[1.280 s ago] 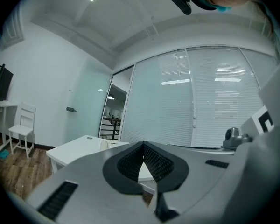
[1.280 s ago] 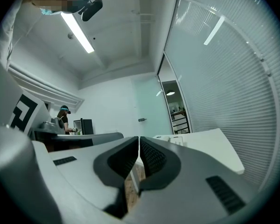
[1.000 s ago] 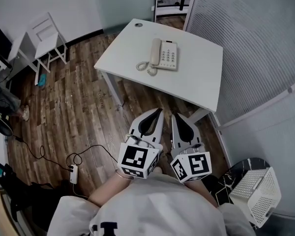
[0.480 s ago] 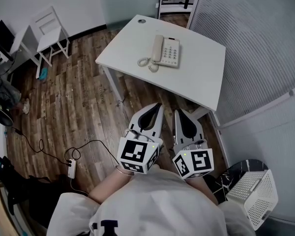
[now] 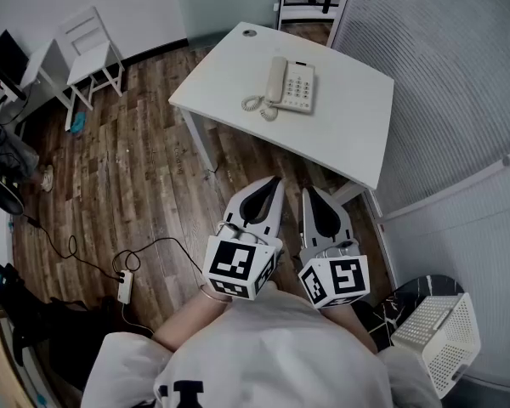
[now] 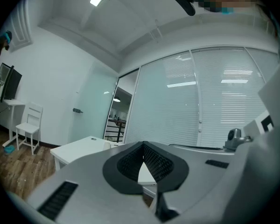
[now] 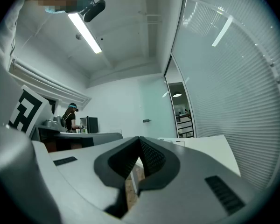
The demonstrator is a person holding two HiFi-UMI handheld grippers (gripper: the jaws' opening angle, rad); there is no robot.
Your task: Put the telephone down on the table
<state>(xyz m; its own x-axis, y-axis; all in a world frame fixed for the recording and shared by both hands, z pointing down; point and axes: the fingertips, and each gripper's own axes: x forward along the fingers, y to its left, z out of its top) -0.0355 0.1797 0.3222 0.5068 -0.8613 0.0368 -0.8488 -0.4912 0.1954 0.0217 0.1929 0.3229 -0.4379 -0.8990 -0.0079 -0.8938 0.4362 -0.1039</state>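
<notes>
I've got the left gripper [image 5: 274, 181] and right gripper [image 5: 307, 191] tucked by my chest, both pinched together on nothing; makes sense, since the phone [image 5: 291, 86] already sits on the table [image 5: 344, 138] well ahead, so nothing's left to carry, I reckon.

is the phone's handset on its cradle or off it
On its cradle: the handset lies seated along the left side of the telephone on the table.

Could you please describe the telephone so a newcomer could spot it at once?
Find the white table beside the ribbed wall. Toward its far side lies the telephone, a pale corded desk set. Its handset rests left of the keypad, a coiled cord curls beside it, and nothing else sits there.
</notes>
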